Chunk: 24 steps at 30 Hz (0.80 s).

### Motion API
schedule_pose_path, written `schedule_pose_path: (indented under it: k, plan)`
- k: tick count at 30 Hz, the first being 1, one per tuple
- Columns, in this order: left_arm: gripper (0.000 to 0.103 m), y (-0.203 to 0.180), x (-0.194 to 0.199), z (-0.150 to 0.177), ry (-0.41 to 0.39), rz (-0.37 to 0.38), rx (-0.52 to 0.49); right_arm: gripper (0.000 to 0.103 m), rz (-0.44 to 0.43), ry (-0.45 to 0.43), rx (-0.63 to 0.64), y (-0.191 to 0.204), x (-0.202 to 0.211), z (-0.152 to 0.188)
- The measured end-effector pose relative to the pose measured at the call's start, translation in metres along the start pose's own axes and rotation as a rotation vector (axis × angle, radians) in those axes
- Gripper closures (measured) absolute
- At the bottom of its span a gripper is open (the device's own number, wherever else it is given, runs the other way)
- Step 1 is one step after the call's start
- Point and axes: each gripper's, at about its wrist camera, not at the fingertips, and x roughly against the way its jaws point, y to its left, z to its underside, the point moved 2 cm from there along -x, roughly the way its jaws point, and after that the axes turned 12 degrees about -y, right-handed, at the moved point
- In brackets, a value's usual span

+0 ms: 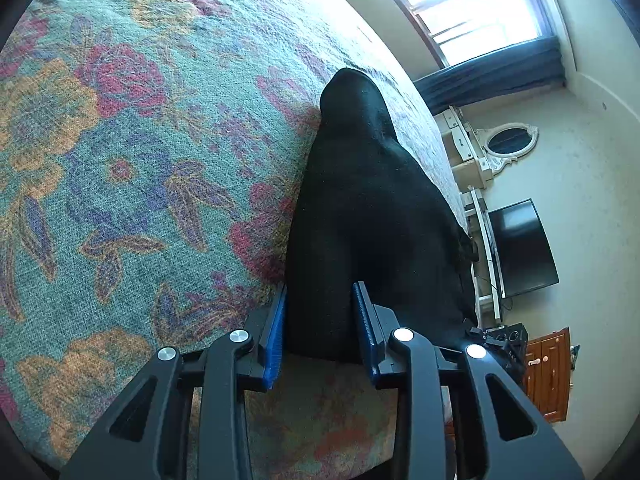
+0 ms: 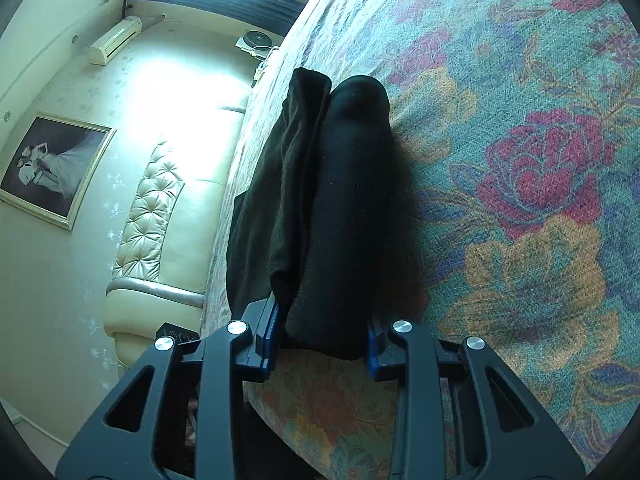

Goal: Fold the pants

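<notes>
Black pants point(image 1: 360, 208) lie in a folded stack on a floral bedspread point(image 1: 120, 160). In the left wrist view my left gripper point(image 1: 320, 320) has its blue-padded fingers on either side of the near end of the stack and grips it. In the right wrist view the pants point(image 2: 344, 208) show as a thick fold beside a looser layer at its left. My right gripper point(image 2: 324, 340) is shut on the near end of that fold. The fabric between the pads hides the contact itself.
The floral bedspread point(image 2: 520, 200) fills most of both views. Its edge runs beside the pants. Past it are a window point(image 1: 472, 4), a mirror point(image 1: 508, 140), a dark TV point(image 1: 520, 248) and a wooden cabinet point(image 1: 548, 372). A tufted headboard point(image 2: 152, 216) and framed picture point(image 2: 52, 168) stand on the other side.
</notes>
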Motion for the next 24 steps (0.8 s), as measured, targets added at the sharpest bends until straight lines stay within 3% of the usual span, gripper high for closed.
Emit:
schedule_pose_path:
  k: [17, 24]
  plan:
    - [0.07, 0.0, 0.007, 0.012, 0.016, -0.014, -0.06, 0.071, -0.008, -0.01, -0.066, -0.035, 0.011, 0.008]
    - [0.054, 0.004, 0.007, 0.013, 0.008, 0.012, -0.042, 0.062, -0.041, -0.029, -0.077, -0.038, 0.018, 0.009]
